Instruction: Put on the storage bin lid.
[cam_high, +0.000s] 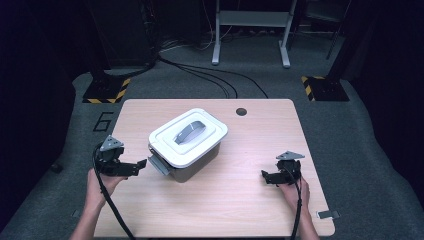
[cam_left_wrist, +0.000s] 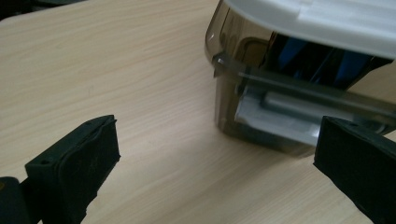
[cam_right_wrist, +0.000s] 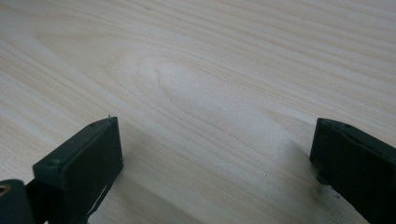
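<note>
We hold the left gripper (cam_high: 141, 164) wide open and empty, jaws aimed at the side latch (cam_left_wrist: 275, 119) of the lidded storage box (cam_high: 187, 145) mid-table. The right gripper (cam_high: 265, 176), equally open and empty, idles near the table's (cam_high: 250, 210) right edge.

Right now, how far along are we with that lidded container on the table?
Nothing looks done yet: the white lid sits closed on the smoky container, and its grey side latch looks down. In hand: the left gripper hovers open just short of that latch side. The right gripper waits open over bare table. Unlatching and lifting the lid seem left.
</note>
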